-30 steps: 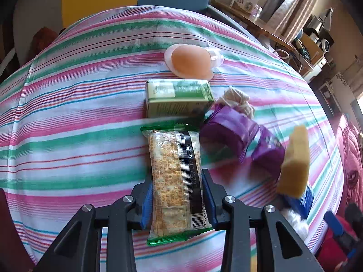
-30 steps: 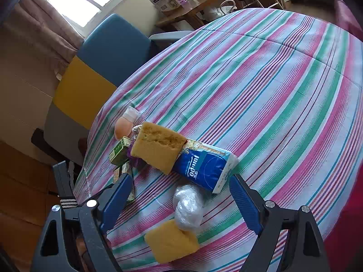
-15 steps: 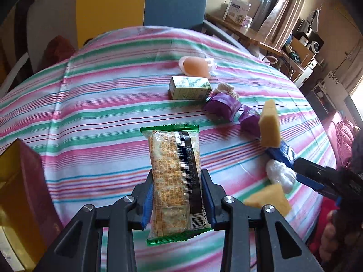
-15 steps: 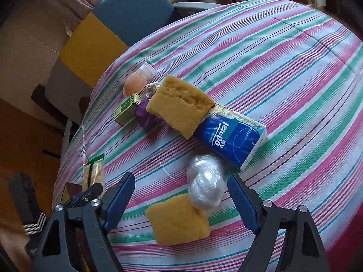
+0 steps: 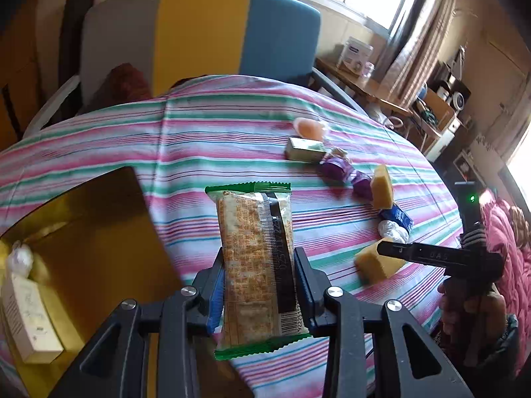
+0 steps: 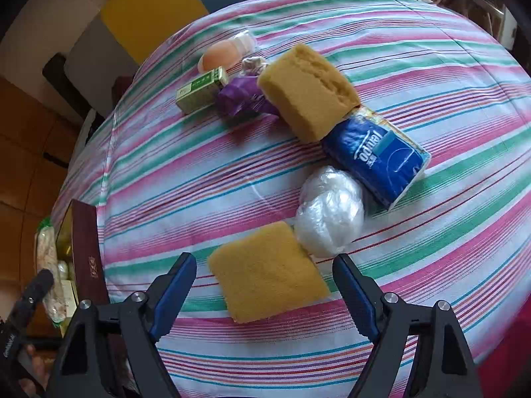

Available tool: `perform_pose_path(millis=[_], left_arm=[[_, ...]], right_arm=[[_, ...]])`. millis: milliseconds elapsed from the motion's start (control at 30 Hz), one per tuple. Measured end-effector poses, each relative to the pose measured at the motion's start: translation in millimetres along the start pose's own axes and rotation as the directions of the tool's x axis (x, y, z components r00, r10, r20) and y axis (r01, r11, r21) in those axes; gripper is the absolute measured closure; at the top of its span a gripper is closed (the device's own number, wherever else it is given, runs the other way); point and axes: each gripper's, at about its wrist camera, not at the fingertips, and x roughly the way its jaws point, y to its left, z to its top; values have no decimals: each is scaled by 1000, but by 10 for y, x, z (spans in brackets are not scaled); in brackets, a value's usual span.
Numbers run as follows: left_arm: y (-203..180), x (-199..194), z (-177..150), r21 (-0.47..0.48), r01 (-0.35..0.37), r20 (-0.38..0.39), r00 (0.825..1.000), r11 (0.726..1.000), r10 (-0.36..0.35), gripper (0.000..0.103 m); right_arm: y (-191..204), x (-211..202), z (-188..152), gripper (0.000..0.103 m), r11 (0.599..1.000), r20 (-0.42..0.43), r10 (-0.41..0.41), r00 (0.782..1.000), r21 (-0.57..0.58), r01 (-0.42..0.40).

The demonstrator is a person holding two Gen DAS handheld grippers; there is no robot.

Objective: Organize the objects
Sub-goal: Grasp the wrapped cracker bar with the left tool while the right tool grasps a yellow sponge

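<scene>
Inside gold box (image 5: 99,232), white carton (image 5: 28,311), bagged wad (image 5: 20,258)

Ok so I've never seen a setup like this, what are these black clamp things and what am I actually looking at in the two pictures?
Each black clamp is a hand-held gripper: a person holds one in each hand, and a fisheye camera on it looks along its two fingers. The left camera shows the left hand-held gripper shut on a cracker packet, held above the striped tablecloth beside a gold-lined box. The right camera shows the right hand-held gripper open, its fingers on either side of a yellow sponge. Farther along lie a clear plastic bundle, a blue tissue pack, a second sponge, purple wrappers and a green carton.
</scene>
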Motion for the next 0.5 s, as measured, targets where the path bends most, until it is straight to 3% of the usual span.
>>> perform_pose_path(millis=[67, 167, 233, 433, 500], left_arm=[[209, -134, -65, -42, -4, 12, 1000, 999, 5, 66], [663, -423, -215, -136, -18, 40, 999, 991, 24, 66], [966, -606, -325, -198, -47, 59, 996, 979, 59, 66], [1910, -1263, -760, -396, -145, 105, 974, 907, 202, 66], [2110, -1414, -896, -445, -157, 116, 966, 882, 230, 66]], right_arm=[[70, 60, -34, 18, 999, -26, -26, 999, -42, 25], [180, 141, -77, 38, 987, -39, -117, 992, -117, 111], [241, 141, -101, 40, 978, -22, -141, 990, -155, 136], [266, 124, -106, 43, 973, -3, -153, 988, -173, 151], [293, 109, -109, 43, 977, 3, -118, 993, -179, 117]])
